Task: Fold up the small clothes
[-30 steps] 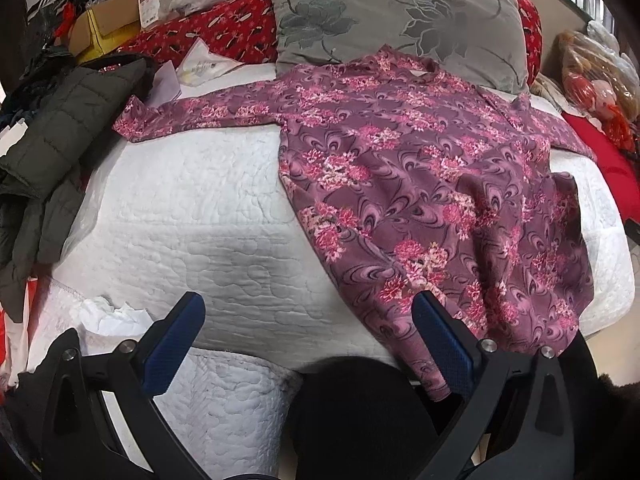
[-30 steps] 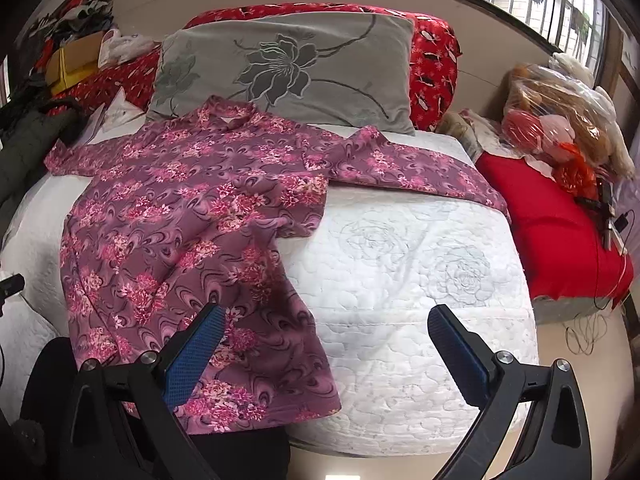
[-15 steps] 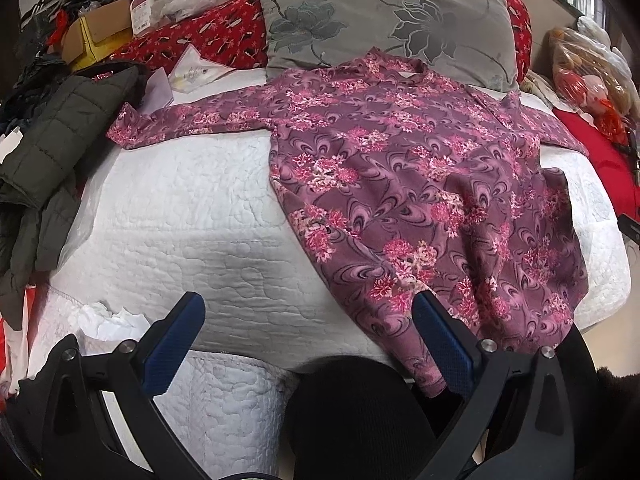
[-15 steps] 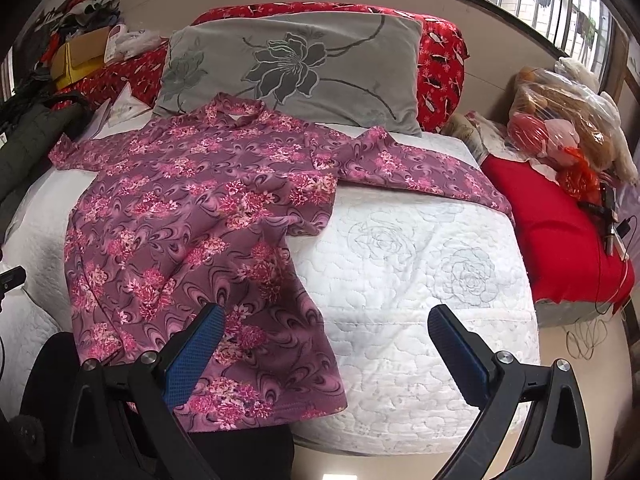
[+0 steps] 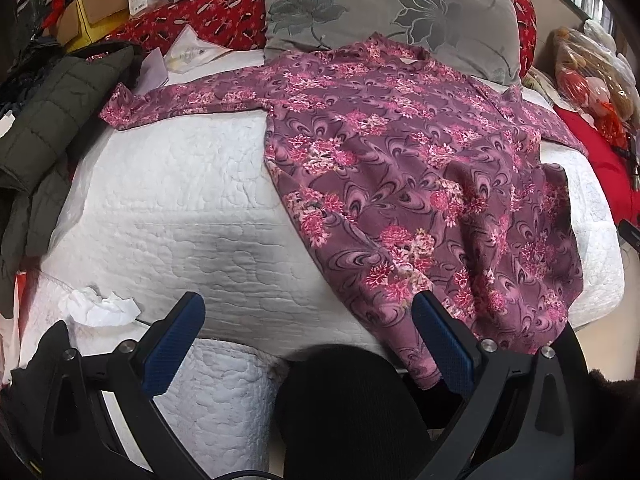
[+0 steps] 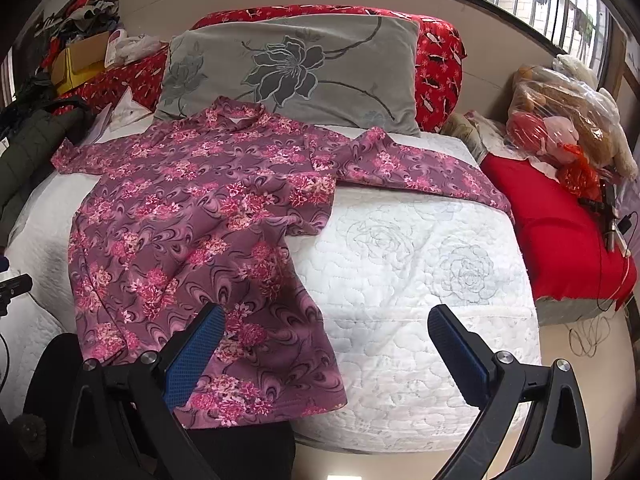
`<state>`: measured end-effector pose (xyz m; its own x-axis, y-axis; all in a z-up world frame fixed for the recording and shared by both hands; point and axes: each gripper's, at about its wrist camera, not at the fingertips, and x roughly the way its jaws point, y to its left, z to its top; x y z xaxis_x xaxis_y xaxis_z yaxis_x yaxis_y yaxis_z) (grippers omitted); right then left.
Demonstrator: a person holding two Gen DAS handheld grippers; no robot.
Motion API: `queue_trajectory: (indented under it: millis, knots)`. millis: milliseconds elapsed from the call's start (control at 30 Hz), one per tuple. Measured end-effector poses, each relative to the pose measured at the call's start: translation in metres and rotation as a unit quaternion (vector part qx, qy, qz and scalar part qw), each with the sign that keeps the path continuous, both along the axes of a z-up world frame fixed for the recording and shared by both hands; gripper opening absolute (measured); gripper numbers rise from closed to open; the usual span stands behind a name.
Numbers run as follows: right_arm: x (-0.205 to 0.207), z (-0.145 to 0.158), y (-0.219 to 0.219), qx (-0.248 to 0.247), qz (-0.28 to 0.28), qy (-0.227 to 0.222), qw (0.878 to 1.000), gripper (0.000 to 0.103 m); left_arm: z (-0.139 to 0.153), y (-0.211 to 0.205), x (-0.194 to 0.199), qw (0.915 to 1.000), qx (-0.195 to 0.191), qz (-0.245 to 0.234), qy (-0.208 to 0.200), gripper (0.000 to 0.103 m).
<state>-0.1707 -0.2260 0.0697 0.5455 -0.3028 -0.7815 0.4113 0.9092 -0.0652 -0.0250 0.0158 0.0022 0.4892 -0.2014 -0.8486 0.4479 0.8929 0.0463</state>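
Note:
A purple shirt with pink flowers (image 5: 404, 168) lies spread face down on the white quilted bed (image 5: 168, 200), collar toward the pillow, both sleeves out sideways, hem hanging over the near edge. It also shows in the right wrist view (image 6: 192, 232). My left gripper (image 5: 308, 340) is open and empty, held before the bed's near edge, its right finger by the hem's left corner. My right gripper (image 6: 326, 352) is open and empty, above the hem's right corner.
A grey flowered pillow (image 6: 292, 68) and red cushions (image 6: 440, 60) line the headboard. A dark green jacket (image 5: 44, 120) lies at the left. A red cloth (image 6: 560, 232) and bagged toys (image 6: 568, 120) lie at the right. Crumpled tissue (image 5: 100, 308) sits on the near left.
Both grippers have moved slightly forward and down toward the shirt's hem, so the bed looms larger. The shirt has not moved. Both grippers stay open.

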Motion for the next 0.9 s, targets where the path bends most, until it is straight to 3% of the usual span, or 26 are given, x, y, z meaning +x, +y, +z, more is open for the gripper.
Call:
queue_trajectory:
  millis: [467,633,900]
  knots:
    - [0.005,-0.015,-0.003,0.014,0.004,0.021,1.000,0.101,-0.007,-0.010,0.007,0.9998,0.008,-0.004,0.018,0.103]
    - [0.005,-0.035,-0.012,0.039,-0.005,0.051,0.998,0.101,-0.029,-0.010,0.021,0.9955,0.008,0.008,0.094,0.103]
    - [0.008,-0.072,-0.019,0.074,-0.001,0.097,0.993,0.097,-0.076,-0.039,0.031,0.9709,0.006,0.002,0.239,0.103]
